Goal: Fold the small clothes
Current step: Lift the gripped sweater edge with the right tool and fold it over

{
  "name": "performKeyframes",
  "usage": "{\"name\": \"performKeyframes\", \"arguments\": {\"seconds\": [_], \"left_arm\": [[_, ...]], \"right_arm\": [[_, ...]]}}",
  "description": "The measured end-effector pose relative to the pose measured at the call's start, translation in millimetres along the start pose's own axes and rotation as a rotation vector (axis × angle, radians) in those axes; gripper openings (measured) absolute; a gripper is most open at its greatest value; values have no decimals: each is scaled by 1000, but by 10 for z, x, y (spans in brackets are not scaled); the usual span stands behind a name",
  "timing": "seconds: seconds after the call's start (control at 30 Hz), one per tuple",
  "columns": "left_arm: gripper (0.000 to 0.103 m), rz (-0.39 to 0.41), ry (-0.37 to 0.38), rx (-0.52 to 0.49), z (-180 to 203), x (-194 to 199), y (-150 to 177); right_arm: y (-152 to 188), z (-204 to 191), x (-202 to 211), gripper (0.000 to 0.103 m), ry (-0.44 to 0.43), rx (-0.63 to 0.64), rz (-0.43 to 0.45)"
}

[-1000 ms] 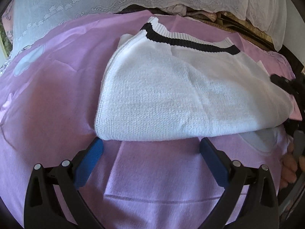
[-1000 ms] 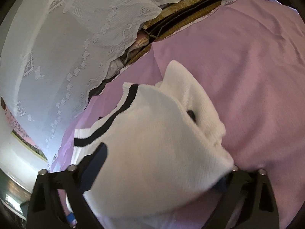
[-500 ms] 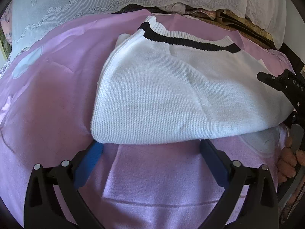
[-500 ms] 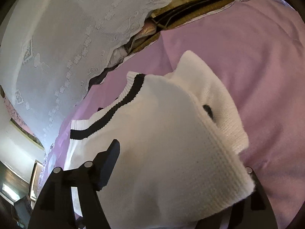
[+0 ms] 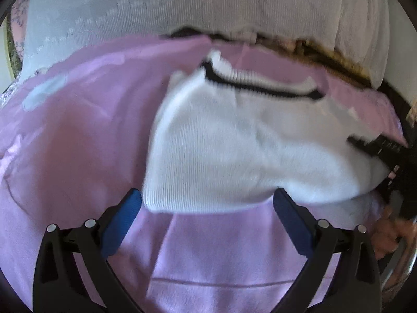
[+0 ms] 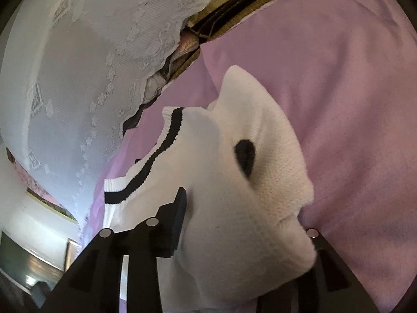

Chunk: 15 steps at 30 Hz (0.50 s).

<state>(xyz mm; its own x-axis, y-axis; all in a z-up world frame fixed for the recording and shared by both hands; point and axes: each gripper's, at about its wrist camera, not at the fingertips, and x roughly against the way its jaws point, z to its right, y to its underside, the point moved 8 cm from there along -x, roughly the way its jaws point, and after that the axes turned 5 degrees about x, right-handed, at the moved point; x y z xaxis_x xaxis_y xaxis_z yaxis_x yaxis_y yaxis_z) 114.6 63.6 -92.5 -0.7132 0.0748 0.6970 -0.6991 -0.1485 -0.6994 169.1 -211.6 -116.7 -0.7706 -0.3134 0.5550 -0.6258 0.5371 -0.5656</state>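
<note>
The white knit sweater (image 5: 234,146) lies on the pink bedsheet (image 5: 78,135). Right tongs (image 6: 247,237) have just been closing, bunching its edge; left tongs (image 5: 207,206) gape apart, empty. Risk: a one-sided pull drags the fold askew.

The white sweater (image 5: 234,143) on the pink sheet (image 5: 78,130) is viewed obliquely downward from its near edge by the left wrist camera and, much closer, from its end by the right wrist camera, both facing the lace curtain (image 6: 78,52).
</note>
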Motion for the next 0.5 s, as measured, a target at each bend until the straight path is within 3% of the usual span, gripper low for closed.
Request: {"name": "performKeyframes", "arguments": {"seconds": [0.07,0.13,0.23,0.3,0.5], "left_arm": [[99,79,40,12,82,87,-148],[99,94,74,6,198,63,-231],[99,14,88,-38,376,-176,-188],[99,-70,21,-100,427,-402,-86],[99,-62,17,-106,440,-407,-75]], "right_arm": [[13,-38,-2,39,27,28,7],[11,-33,6,36,35,28,13],[11,-9,7,33,34,17,15],[17,-18,13,33,44,28,16],[3,-39,68,29,57,47,41]]}}
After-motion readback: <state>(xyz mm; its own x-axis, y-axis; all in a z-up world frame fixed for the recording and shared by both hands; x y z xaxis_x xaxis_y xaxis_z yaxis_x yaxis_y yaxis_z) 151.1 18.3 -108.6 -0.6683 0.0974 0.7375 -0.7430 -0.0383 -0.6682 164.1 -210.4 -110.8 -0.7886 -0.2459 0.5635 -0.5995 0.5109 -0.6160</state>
